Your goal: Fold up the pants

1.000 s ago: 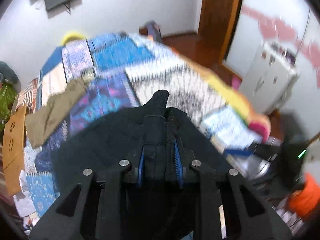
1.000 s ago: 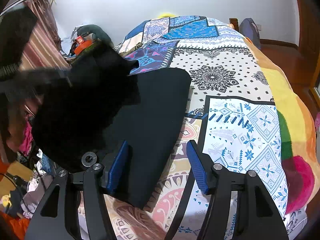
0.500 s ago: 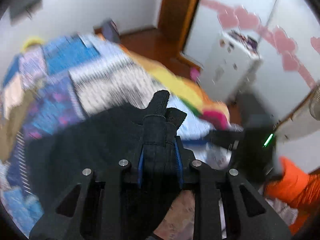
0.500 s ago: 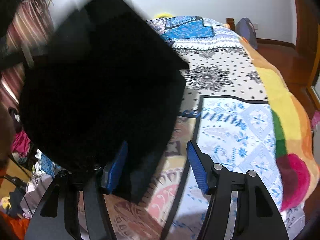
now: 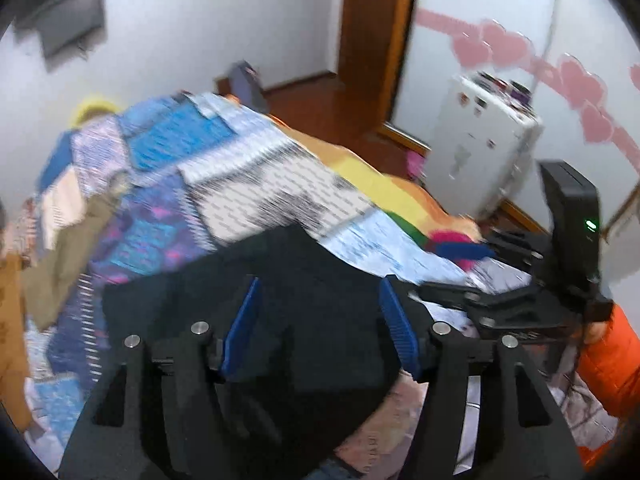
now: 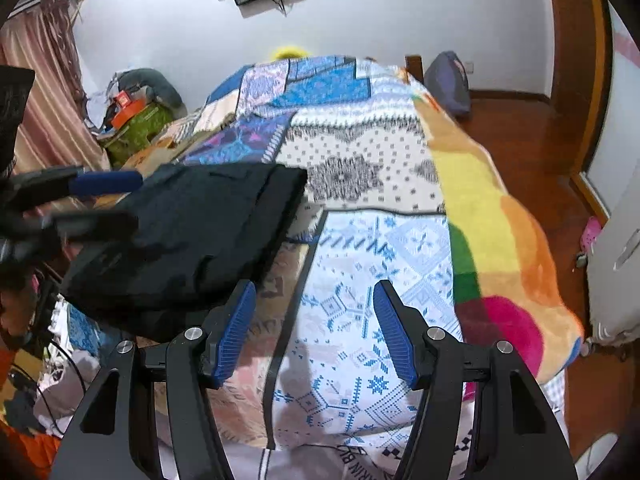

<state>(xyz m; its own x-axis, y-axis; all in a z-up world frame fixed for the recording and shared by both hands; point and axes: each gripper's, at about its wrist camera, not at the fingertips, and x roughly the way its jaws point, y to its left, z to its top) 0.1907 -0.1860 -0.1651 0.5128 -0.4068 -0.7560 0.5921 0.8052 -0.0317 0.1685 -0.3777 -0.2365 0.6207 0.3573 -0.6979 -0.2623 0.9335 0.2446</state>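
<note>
Two grippers, left gripper (image 5: 320,320) and right gripper (image 6: 314,330), spread, holding nothing | black pants (image 6: 188,240) folded at bed's (image 6: 380,264) left edge | olive garment (image 5: 68,248) beyond.

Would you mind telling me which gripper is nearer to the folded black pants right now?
Left. The left gripper hangs open directly over the folded black pants, while the right gripper sits open off to their right, over the patterned bedspread.
</note>
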